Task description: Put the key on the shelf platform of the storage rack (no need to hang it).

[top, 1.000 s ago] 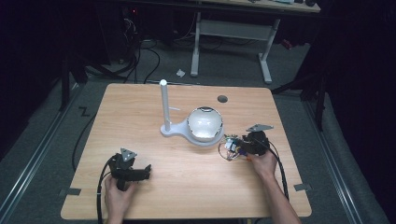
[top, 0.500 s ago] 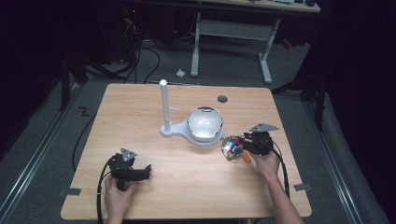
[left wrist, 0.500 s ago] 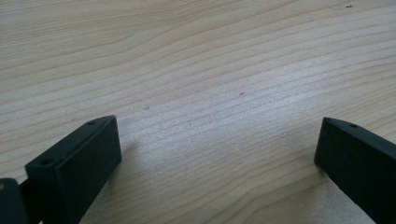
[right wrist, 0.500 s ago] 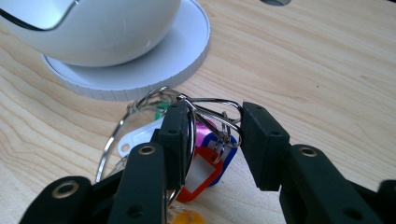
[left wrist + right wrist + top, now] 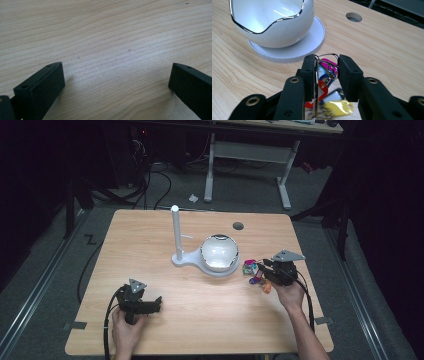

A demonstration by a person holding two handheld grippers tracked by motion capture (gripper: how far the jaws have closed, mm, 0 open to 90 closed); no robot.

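A bunch of coloured key tags on a wire ring (image 5: pixel 325 55) hangs between the jaws of my right gripper (image 5: pixel 327 66). The jaws have just been closing, and they press on the ring from both sides. In the high view the right gripper (image 5: pixel 257 269) holds the bunch (image 5: pixel 250 267) just right of the white egg-shaped bowl (image 5: pixel 219 252), with some tags dangling below. The bowl (image 5: pixel 272 20) sits on a round white base (image 5: pixel 312 42). My left gripper (image 5: pixel 159 302) rests open at the table's front left, with bare wood between its jaws (image 5: pixel 116 75).
A white post (image 5: pixel 176 232) rises from the arm of the base, left of the bowl. A round cable hole (image 5: pixel 238 225) lies in the wooden table (image 5: pixel 150 250) behind the bowl. Dark floor with cables and a desk frame surrounds the table.
The right gripper has risen off the table with the key bunch between its jaws, which stand closer together. The left gripper has stayed in place.
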